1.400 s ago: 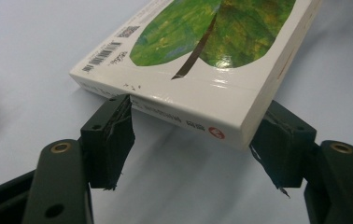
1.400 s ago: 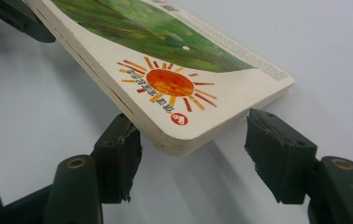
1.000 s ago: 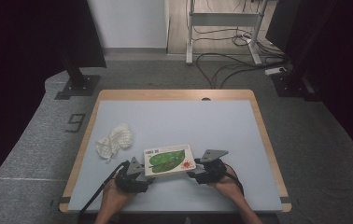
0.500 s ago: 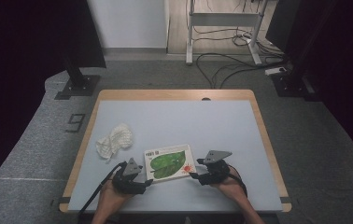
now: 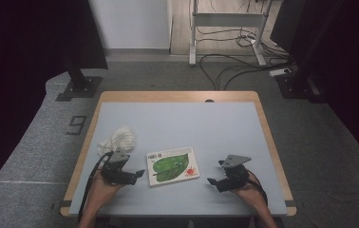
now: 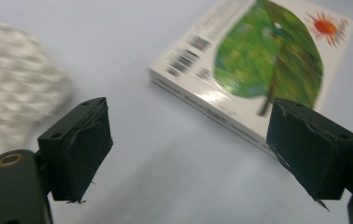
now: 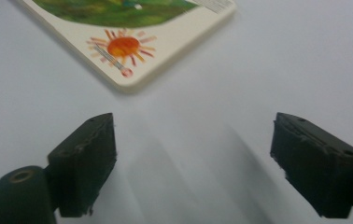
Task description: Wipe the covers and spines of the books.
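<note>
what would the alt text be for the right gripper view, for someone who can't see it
The right gripper hangs open over the pale table, nothing between its two black jaws. Beyond them lies a corner of the book, with an orange sun drawn beside a green leaf.

The book [image 5: 173,166] lay flat on the table [image 5: 177,118], toward its near edge. A bundle of rope [image 5: 118,138] sat left of it and slightly farther back. The left gripper [image 5: 137,173] rested just left of the book, near the rope; the right gripper [image 5: 212,181] sat apart on the book's right.
</note>
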{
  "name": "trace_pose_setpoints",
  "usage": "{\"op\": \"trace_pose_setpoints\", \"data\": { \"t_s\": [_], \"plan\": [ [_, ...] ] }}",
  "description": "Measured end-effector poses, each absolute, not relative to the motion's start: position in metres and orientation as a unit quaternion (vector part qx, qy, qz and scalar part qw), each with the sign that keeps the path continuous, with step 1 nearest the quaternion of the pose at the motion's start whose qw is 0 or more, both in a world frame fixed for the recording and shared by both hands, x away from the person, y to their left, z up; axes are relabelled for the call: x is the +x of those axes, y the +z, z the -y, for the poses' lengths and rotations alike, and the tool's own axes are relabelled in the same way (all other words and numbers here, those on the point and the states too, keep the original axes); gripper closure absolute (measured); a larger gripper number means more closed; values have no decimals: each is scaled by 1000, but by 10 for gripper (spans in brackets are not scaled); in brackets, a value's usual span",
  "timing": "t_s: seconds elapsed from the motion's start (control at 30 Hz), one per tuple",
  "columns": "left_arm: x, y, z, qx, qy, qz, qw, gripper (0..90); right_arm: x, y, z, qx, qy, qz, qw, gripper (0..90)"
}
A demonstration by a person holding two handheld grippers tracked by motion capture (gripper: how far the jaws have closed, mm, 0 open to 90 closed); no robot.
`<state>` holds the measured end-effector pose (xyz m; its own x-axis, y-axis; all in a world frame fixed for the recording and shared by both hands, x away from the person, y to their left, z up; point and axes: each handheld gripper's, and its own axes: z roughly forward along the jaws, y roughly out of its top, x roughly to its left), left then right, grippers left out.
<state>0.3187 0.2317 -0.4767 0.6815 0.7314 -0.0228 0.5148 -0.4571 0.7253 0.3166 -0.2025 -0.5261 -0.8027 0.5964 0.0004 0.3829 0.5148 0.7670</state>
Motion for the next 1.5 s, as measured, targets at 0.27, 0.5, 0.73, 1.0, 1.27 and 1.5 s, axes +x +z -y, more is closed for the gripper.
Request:
{"op": "trace_pose_setpoints", "data": {
  "t_s": [0.27,0.5,0.73,1.0,1.27,1.5],
  "plan": [
    [341,-464,-249,837,163,-387,350,27,317,-533,221,315,379,-858,145,0],
    [363,-461,-262,836,175,-399,335,53,319,-536,221,323,370,-861,135,7],
    [393,-454,-282,815,175,-446,325,117,319,-536,221,323,371,-860,134,8],
    [418,-466,-290,815,181,-462,298,155,319,-536,221,322,370,-861,137,8],
    [432,-489,-300,814,157,-482,282,288,319,-536,221,322,370,-860,137,8],
    [429,-505,-302,816,152,-476,292,573,319,-536,221,322,370,-860,138,8]
  ]
}}
